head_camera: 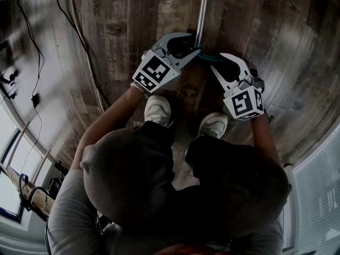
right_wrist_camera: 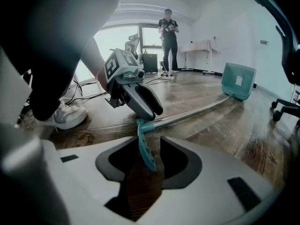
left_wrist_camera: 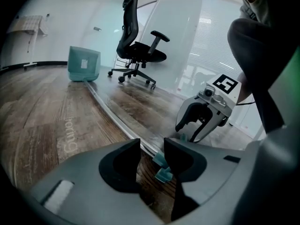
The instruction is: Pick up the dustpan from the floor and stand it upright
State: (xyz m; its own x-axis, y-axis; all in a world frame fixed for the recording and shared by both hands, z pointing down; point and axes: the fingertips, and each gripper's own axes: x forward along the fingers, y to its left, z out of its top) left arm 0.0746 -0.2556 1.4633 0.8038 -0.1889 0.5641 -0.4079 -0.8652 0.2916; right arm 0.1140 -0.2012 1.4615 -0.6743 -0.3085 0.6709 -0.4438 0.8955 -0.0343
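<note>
The dustpan lies flat on the wooden floor. Its teal pan (left_wrist_camera: 84, 63) (right_wrist_camera: 239, 81) is far off, and its long metal pole (head_camera: 202, 9) (right_wrist_camera: 197, 111) runs back to a teal grip (head_camera: 210, 58) (right_wrist_camera: 146, 149) in front of my feet. My left gripper (head_camera: 195, 44) (left_wrist_camera: 152, 156) is open at the pole's near end, with the teal grip (left_wrist_camera: 161, 165) showing just beyond its jaws. My right gripper (head_camera: 217, 61) (right_wrist_camera: 151, 161) is open with the teal grip standing in the gap, its pads clear of it. Each gripper shows in the other's view: the right gripper (left_wrist_camera: 187, 132) and the left gripper (right_wrist_camera: 154, 110).
My white shoes (head_camera: 158, 109) (head_camera: 212, 124) stand just behind the grippers. Black cables (head_camera: 79, 41) trail over the floor at the left. An office chair (left_wrist_camera: 138, 46) stands beyond the pan by a glass wall. A person (right_wrist_camera: 168, 41) stands at the room's far end near a table.
</note>
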